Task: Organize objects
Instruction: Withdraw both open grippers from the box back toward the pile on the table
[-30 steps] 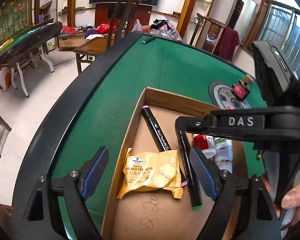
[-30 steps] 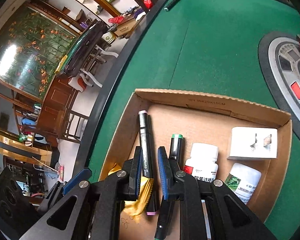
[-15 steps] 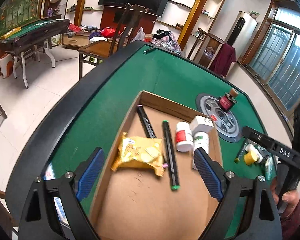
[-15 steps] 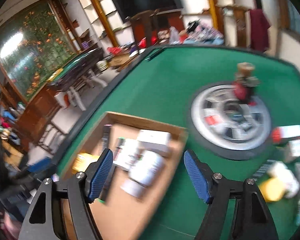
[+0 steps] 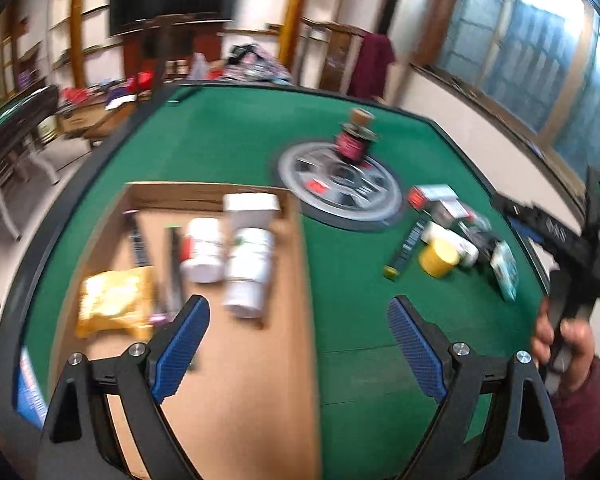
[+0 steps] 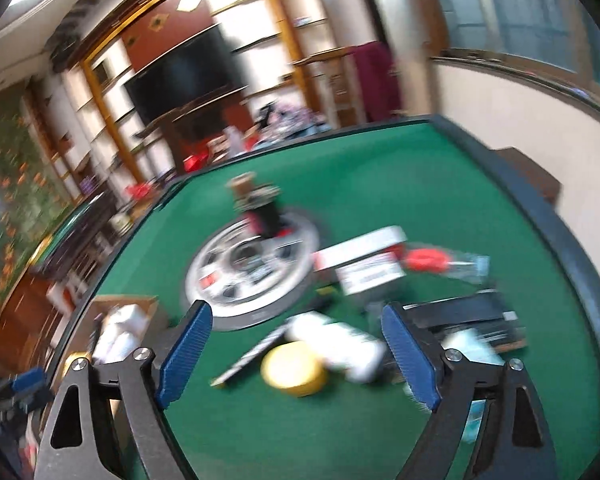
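Observation:
A cardboard box (image 5: 228, 380) lies on the green table and holds a yellow cracker packet (image 5: 116, 304), two markers (image 5: 174, 264), two white bottles (image 5: 246, 268) and a white carton (image 5: 252, 206). My left gripper (image 5: 298, 306) hovers open over the box's right wall, empty. Loose items lie to the right: a yellow roll (image 6: 294, 368), a white bottle (image 6: 340, 346), a pen (image 6: 256, 352) and a red-and-white carton (image 6: 364, 260). My right gripper (image 6: 296, 314) hangs above this pile, its jaws opening with nothing between them.
A round silver panel (image 6: 252, 276) is set in the table's middle, with a small corked bottle (image 6: 260, 208) standing on it. A black flat case (image 6: 468, 316) lies at the pile's right. A hand in a maroon sleeve (image 5: 560, 336) holds the right gripper. Chairs and shelves stand beyond the table.
My right gripper has let go of the green-capped marker in the box, opened wide and swung right over the loose pile. My left gripper has pulled back and turned right.

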